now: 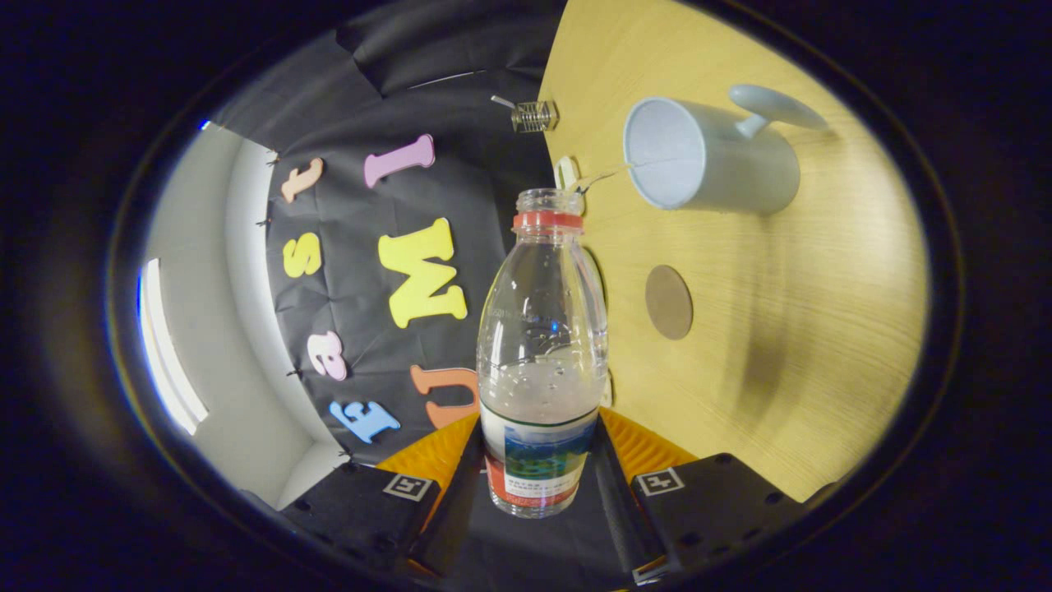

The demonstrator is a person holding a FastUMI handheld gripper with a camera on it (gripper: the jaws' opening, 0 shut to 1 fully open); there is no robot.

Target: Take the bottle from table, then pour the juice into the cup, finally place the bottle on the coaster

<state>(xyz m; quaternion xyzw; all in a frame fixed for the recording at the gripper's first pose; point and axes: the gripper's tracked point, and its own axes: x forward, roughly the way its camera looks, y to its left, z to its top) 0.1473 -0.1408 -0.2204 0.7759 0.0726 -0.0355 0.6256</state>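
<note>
Tongs (538, 477) clamping labelled bottle (541, 353), print illegible, cup (699, 160) beyond

- One bottle (541, 345), uncapped, clamped between both fingers of one gripper (538, 477).
- One cup (707, 156) beyond.
- One round coaster (668, 302).
- One table (822, 329).
- One small clear glass object (534, 115), far edge.

The bottle (541, 362) sits between the fingers of the claw (538, 481), both pressing its sides, with the coaster (668, 302) on the desk (822, 329) beside it and the cup (708, 158) beyond the coaster.
</note>
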